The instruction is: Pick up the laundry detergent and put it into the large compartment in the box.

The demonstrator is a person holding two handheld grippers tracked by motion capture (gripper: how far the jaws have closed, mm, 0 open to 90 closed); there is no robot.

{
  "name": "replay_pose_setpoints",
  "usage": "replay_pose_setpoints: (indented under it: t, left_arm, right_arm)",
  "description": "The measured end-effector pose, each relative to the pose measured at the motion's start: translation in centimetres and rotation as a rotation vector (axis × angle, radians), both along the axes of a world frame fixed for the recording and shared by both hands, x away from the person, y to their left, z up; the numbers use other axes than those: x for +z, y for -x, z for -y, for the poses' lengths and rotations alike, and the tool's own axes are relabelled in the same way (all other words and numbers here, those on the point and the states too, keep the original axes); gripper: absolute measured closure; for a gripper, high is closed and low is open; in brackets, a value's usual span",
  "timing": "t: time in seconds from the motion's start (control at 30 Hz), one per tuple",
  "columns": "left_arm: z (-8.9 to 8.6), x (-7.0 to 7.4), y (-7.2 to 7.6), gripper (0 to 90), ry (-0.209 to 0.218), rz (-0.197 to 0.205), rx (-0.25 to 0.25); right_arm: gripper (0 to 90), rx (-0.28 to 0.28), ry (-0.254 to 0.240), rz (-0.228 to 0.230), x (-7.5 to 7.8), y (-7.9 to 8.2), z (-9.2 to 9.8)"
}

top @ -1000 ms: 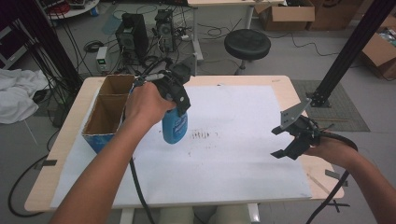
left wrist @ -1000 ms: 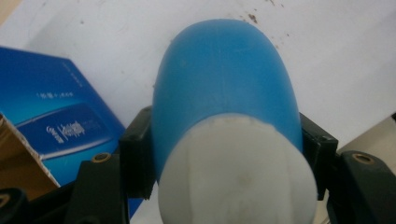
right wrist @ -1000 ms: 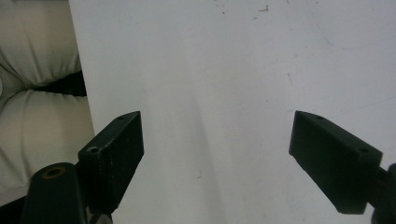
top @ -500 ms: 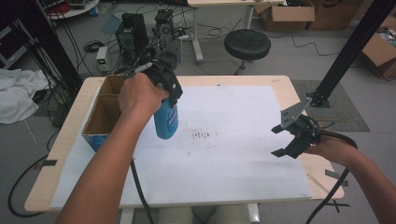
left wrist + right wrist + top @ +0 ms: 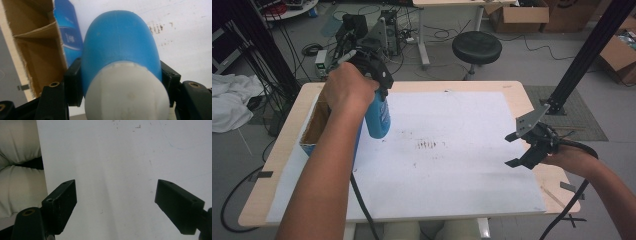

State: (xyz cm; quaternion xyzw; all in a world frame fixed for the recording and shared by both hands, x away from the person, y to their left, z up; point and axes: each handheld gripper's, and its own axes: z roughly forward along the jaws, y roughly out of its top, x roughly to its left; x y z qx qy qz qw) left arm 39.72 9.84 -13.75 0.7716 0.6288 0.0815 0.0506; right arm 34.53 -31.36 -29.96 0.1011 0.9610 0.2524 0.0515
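Our left gripper [image 5: 120,82] clamps the smooth, rounded blue plastic bottle [image 5: 120,45], left of centre; our right gripper's [image 5: 116,202] fingers gape over white paper [image 5: 112,157].

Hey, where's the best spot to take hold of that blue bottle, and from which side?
Grip the blue bottle across its shoulder, just below the white cap, coming from above. It hangs upright, cap up, and the left claw already clamps it there, one pad on each side. Its body widens below, so that is probably the narrowest hold.
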Motion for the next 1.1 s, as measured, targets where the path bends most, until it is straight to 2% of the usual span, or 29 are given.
replay_pose_setpoints:
  t: [0.1, 0.33, 0.53, 0.73, 0.9, 1.1]
  left_arm:
    - [-0.8, 0.4, 0.0, 38.1, 0.01, 0.0, 0.025]
    - [-2.8, 2.0, 0.3, 38.0, -0.009, 0.02, 0.075]
    - [-4.6, 3.1, 0.6, 38.0, -0.001, 0.015, 0.091]
    - [-6.2, 3.7, 0.7, 38.1, -0.023, 0.005, 0.117]
    - [-7.8, 4.0, 0.9, 38.1, -0.014, 0.014, 0.149]
    - [-9.1, 4.0, 0.9, 38.1, -0.024, 0.021, 0.157]
  right_arm:
    - [17.6, -0.002, 0.002, 0.0, 0.0, 0.0, 0.1]
    - [17.5, -0.009, -0.002, -0.001, -0.2, -0.2, 0.6]
    - [17.5, -0.008, -0.005, 0.002, 0.0, -0.3, 0.5]
    - [17.5, -0.012, -0.002, 0.002, 0.0, -0.4, 0.6]
    - [17.4, -0.019, 0.002, 0.003, 0.0, -0.4, 0.7]
    - [17.5, -0.027, 0.0, 0.001, 0.0, -0.4, 0.8]
